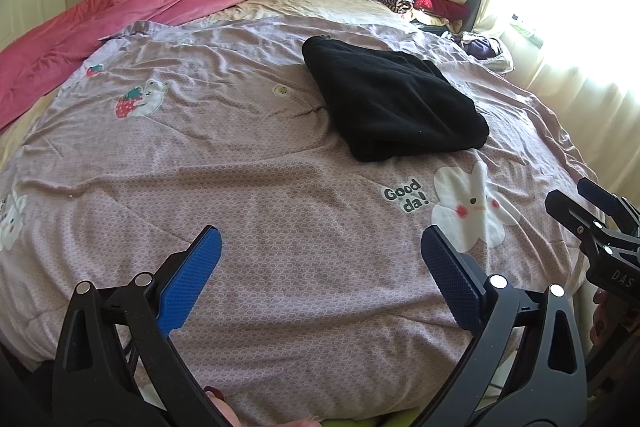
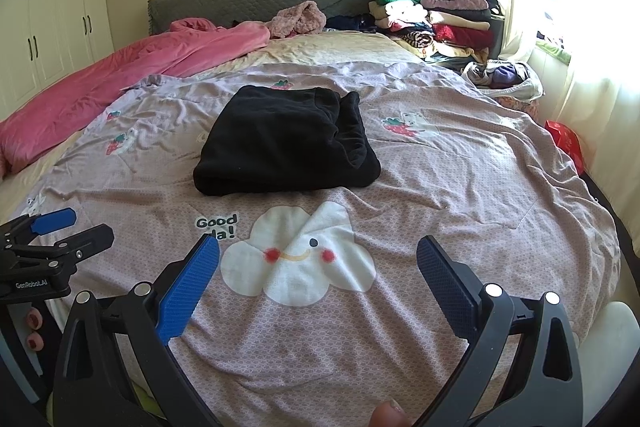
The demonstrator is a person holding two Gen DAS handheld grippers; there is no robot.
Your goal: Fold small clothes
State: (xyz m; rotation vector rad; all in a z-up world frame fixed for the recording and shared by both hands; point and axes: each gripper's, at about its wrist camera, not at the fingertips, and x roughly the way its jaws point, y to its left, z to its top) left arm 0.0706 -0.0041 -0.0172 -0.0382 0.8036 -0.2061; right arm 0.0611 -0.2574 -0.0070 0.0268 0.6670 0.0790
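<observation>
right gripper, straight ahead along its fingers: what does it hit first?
Most likely the quilt, around the printed cloud face that lies between the open fingers of the right gripper. The folded black garment lies further along that line. Depth is unclear, so the exact contact spot is uncertain.

Bright daylight pouring in through the curtained window (image 1: 568, 11), blown out to white glare there. Soft shadows left of the black folded garment (image 2: 286, 143), its folds lost in darkness. Sharp focus mid-bed; heavy fisheye bending and dark vignette at corners farthest from the window. Slight blur along bottom edges.
</observation>
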